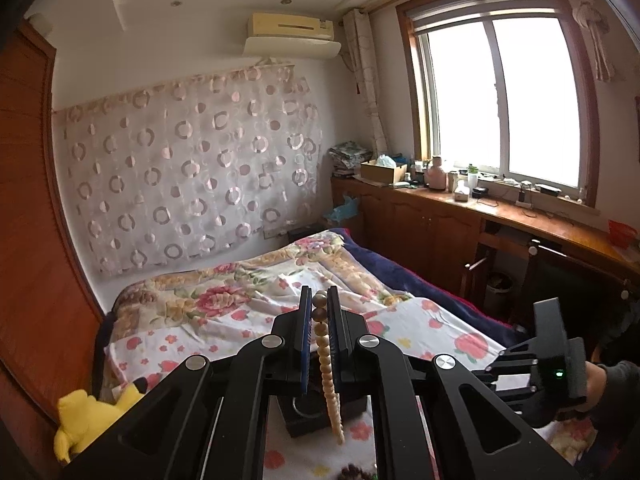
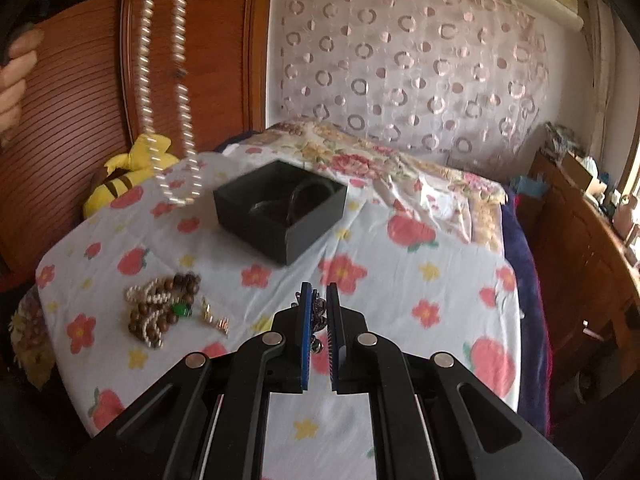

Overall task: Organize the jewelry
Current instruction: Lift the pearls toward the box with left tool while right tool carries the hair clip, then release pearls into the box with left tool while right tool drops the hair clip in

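My left gripper [image 1: 319, 305] is shut on a cream bead necklace [image 1: 326, 364] that hangs down between the fingers. The same necklace [image 2: 168, 92] dangles high at the upper left in the right wrist view, above the bed. My right gripper [image 2: 319, 300] is shut on a small dark metal jewelry piece [image 2: 318, 312]. An open black box [image 2: 280, 210] with dark rings inside sits on the floral sheet; it shows below my left gripper [image 1: 308, 416]. A pile of brown and white bead jewelry [image 2: 164, 308] lies left of my right gripper.
A yellow plush toy [image 2: 124, 176] lies by the wooden headboard [image 2: 72, 128]. A wooden cabinet with clutter [image 1: 460, 208] runs along the window side. The bed sheet [image 2: 400, 280] drops off at its right edge.
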